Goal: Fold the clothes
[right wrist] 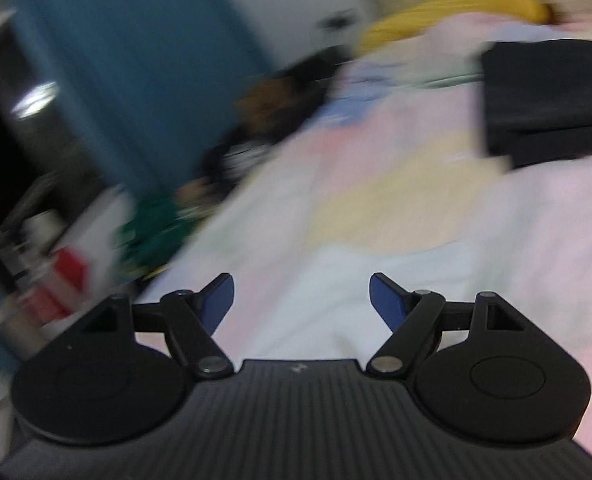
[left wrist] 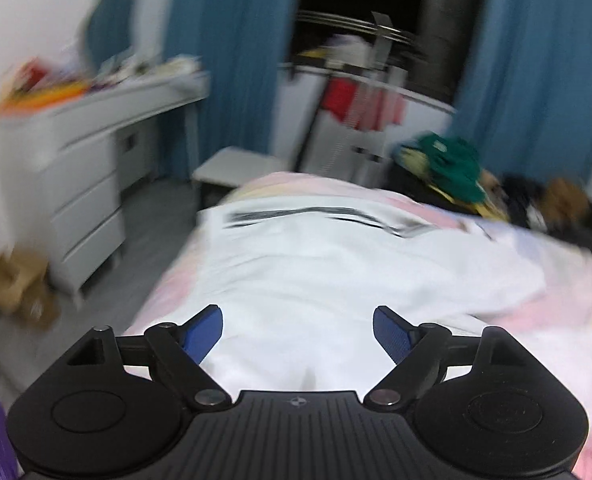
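Note:
A white garment (left wrist: 335, 264) with black stripes near its far end lies spread on the bed's pastel pink cover (left wrist: 575, 300). My left gripper (left wrist: 297, 330) is open and empty, held just above the garment's near edge. My right gripper (right wrist: 301, 300) is open and empty above white cloth (right wrist: 335, 292) on the bed. A folded black garment (right wrist: 547, 96) lies on the bed at the far right of the right wrist view. Both views are motion-blurred.
A white chest of drawers (left wrist: 88, 184) with clutter on top stands left of the bed. A drying rack (left wrist: 367, 92) with red items stands by blue curtains (left wrist: 232, 60). A green clothes heap (left wrist: 451, 164) sits at the bed's far right. A yellow pillow (right wrist: 455, 8) lies far off.

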The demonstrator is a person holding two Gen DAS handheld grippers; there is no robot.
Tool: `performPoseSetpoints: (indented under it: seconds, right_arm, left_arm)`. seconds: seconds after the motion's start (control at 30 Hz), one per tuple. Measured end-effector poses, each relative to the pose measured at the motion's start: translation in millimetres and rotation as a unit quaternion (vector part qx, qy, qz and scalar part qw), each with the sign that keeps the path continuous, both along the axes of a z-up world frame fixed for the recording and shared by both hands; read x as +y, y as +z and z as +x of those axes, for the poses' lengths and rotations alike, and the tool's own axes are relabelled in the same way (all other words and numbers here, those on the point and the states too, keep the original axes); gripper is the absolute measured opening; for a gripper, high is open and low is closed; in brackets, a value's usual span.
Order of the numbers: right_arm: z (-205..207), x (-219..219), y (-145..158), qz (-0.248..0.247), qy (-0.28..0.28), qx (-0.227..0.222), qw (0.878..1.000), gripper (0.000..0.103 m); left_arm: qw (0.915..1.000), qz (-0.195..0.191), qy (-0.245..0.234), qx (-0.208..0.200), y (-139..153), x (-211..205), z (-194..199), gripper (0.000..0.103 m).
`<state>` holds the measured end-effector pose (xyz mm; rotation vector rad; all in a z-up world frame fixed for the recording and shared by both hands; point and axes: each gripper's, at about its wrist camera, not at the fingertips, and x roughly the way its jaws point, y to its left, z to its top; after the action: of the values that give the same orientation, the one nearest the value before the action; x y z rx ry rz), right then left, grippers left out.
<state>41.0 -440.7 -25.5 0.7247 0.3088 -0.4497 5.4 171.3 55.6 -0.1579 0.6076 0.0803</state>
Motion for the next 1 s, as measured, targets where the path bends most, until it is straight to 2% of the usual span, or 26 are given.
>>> performPoseSetpoints:
  seconds: [0.07,0.17,0.3,0.4,0.5,0.57,0.63,0.67,0.73,0.8,0.83,0.87,0.93,1.0]
  right_arm:
    - [9.3,21.7,-0.5,-0.002,0.056,-0.007,0.998,0.076]
    - [13.7,45.9,-6.8,0.000,0.101,-0.010,0.995,0.077]
    - [19.7,62.9,-12.4,-0.007,0.128,-0.003,0.992,0.077]
    - [23.5,62.9,-16.8,-0.017,0.118,0.007,0.993,0.077]
    - [25.8,57.4,-28.5,-0.009,0.102,0.013,0.995,0.078]
    - [27.3,56.9,-36.8,-0.003,0.095,0.015,0.995,0.078]
    - [31.5,58.9,-43.1,-0.004,0.089,0.017,0.996,0.078]
    - [33.7,60.2,-46.2,-0.008,0.086,0.020,0.996,0.078]
    - [43.1,60.9,-52.6,-0.020,0.084,0.030,0.996,0.078]
    - [54.4,59.7,-57.9,-0.035,0.079,0.039,0.995,0.077]
    - [59.5,58.9,-61.0,-0.037,0.078,0.042,0.995,0.077]
    - [64.4,57.9,-64.4,-0.036,0.076,0.045,0.995,0.077]
    - [73.1,57.0,-70.6,-0.036,0.078,0.050,0.995,0.077]
    - [81.1,55.9,-76.5,-0.036,0.082,0.057,0.994,0.077]
  left_arm:
    - [0.9990,0.016,-0.042,-0.004,0.3,-39.6,20.3,0.085]
    - [0.9947,0.033,-0.097,0.002,-6.1,-100.9,56.2,0.085]
    - [0.9855,0.064,-0.157,0.014,-22.4,-187.6,111.0,0.085]
    - [0.9792,0.080,-0.186,0.019,-41.1,-242.5,153.6,0.085]
    - [0.9742,0.109,-0.197,0.019,-56.9,-298.7,200.3,0.085]
    - [0.9683,0.135,-0.209,0.019,-67.3,-331.1,242.7,0.085]
    - [0.9574,0.173,-0.230,0.026,-76.9,-370.4,281.6,0.084]
    - [0.9564,0.187,-0.223,0.023,-80.7,-385.1,304.1,0.084]
    - [0.9593,0.185,-0.211,0.031,-84.9,-410.8,344.8,0.084]
    - [0.9624,0.165,-0.211,0.046,-86.9,-431.1,380.4,0.083]
    - [0.9614,0.165,-0.213,0.055,-90.7,-439.4,395.1,0.080]
    - [0.9604,0.164,-0.216,0.064,-94.6,-447.7,409.8,0.078]
    - [0.9527,0.184,-0.223,0.093,-108.7,-466.7,435.6,0.071]
    - [0.9461,0.208,-0.219,0.118,-123.5,-481.4,452.2,0.069]
